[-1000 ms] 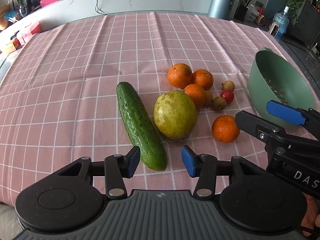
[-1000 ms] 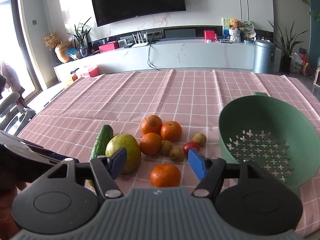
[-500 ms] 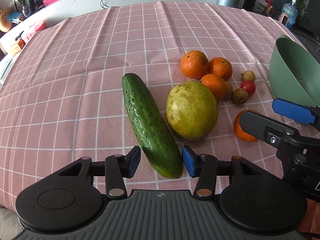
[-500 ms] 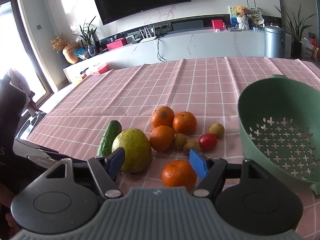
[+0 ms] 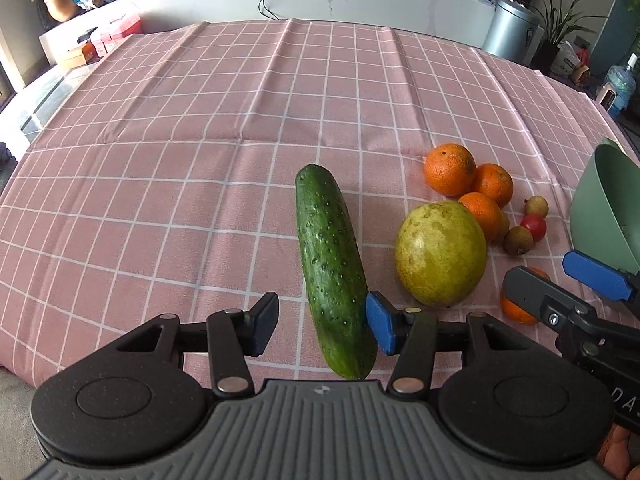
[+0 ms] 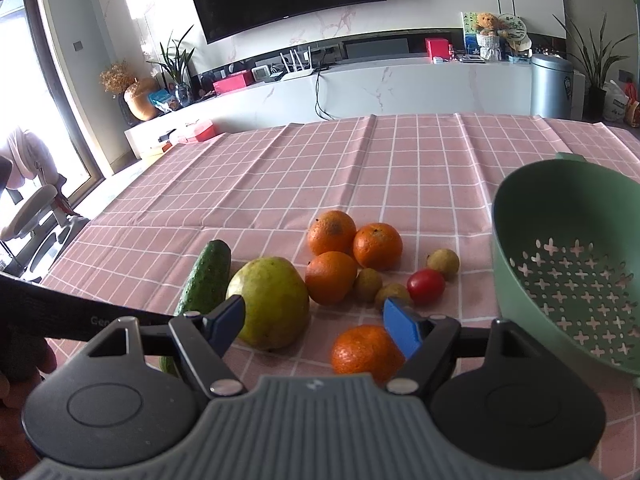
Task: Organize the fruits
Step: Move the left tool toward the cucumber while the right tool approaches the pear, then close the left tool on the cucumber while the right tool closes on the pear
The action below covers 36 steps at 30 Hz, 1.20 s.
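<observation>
A dark green cucumber (image 5: 330, 256) lies lengthwise on the pink checked cloth. Its near end sits between the fingers of my left gripper (image 5: 322, 328), whose jaws are opening; a gap shows on the left side and the blue right pad is at the skin. A big yellow-green fruit (image 5: 440, 254) lies to its right. My right gripper (image 6: 314, 324) hovers low, jaws opening, with nothing pressed between them. A lone orange (image 6: 366, 350) sits just behind its right pad. Three oranges (image 6: 332, 232) cluster beyond. The green colander (image 6: 568, 264) stands at the right, with nothing in it.
Small brown fruits (image 6: 368, 284) and a red cherry tomato (image 6: 426, 286) lie between the oranges and the colander. The right gripper (image 5: 560, 280) reaches in beside the colander (image 5: 600, 208). Bare cloth stretches to the left and far side.
My left gripper has shifted left and forward over the cucumber's near end, and its fingers have spread. My right gripper has dropped closer to the lone orange, with its fingers wider apart.
</observation>
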{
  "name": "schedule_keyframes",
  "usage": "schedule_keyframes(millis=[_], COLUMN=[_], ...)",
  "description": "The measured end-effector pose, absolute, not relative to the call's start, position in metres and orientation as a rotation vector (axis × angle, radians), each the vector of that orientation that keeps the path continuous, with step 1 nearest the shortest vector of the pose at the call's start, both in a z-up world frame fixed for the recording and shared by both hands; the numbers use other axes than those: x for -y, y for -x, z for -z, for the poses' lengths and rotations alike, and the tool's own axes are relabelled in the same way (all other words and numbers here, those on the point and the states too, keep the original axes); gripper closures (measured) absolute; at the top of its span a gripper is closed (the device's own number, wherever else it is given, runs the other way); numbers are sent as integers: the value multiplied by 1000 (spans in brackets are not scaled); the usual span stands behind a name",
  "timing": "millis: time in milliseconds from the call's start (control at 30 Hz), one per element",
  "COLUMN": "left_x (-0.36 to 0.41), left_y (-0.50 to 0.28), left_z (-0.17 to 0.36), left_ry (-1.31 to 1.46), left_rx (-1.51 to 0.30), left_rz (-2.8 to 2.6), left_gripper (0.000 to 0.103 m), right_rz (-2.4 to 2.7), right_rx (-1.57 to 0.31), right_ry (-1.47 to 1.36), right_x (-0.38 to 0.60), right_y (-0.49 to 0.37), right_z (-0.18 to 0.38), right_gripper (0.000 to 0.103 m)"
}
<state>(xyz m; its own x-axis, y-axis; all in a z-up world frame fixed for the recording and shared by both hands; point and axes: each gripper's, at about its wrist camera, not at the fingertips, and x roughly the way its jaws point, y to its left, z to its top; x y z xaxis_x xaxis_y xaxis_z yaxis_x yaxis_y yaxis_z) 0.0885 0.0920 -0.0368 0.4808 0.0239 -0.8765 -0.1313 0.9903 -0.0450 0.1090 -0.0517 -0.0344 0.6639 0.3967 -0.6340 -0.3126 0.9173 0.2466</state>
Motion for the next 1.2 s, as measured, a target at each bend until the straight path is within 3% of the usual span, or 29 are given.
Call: schedule_keyframes(millis=[467, 700, 1200], left_x=[-104, -113, -111], left_y=[-107, -111, -132], left_z=[42, 43, 57], left_ry=[173, 219, 260], left_rx=[-1030, -1011, -1015], left_rz=[-36, -15, 74], left_gripper=[49, 53, 53], right_rz=[-459, -463, -446], right_rx=[-754, -784, -844], right_ry=[-70, -69, -117], right_x=[23, 10, 0], right_y=[-120, -129, -141], right_z=[42, 50, 62], right_gripper=[31, 38, 42])
